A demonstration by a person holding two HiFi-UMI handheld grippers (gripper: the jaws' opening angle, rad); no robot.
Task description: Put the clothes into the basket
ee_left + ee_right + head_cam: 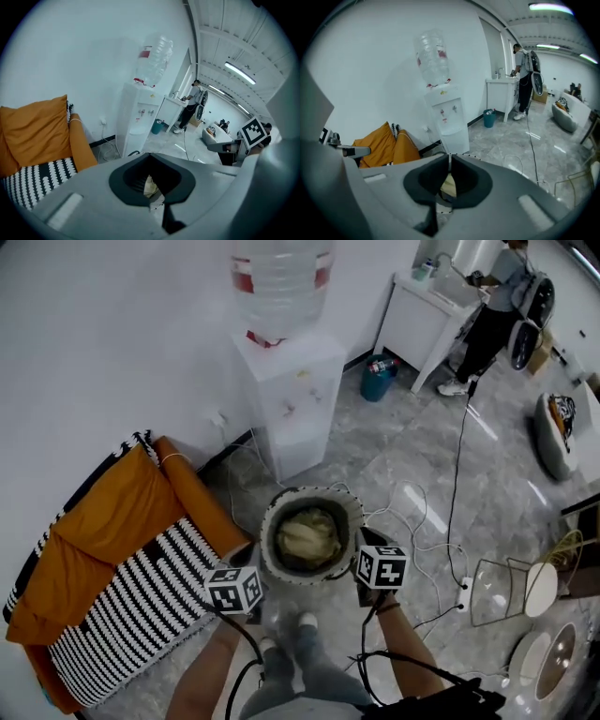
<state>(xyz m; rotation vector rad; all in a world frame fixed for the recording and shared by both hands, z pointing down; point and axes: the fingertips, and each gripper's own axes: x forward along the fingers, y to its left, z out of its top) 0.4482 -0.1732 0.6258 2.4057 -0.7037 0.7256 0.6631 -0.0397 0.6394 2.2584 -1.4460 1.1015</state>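
A round woven basket stands on the floor just ahead of my feet, and pale yellow clothes lie bunched inside it. My left gripper hovers by the basket's near-left rim. Its jaws meet at the tips with nothing between them. My right gripper is at the near-right rim, jaws together but for a thin slit, holding nothing. Through the gap behind each pair of jaws a bit of the pale cloth shows below.
A white water dispenser stands behind the basket against the wall. An orange sofa with a black-and-white striped blanket is to the left. Cables trail on the floor at right, near a wire-frame stand. A person stands at a far white table.
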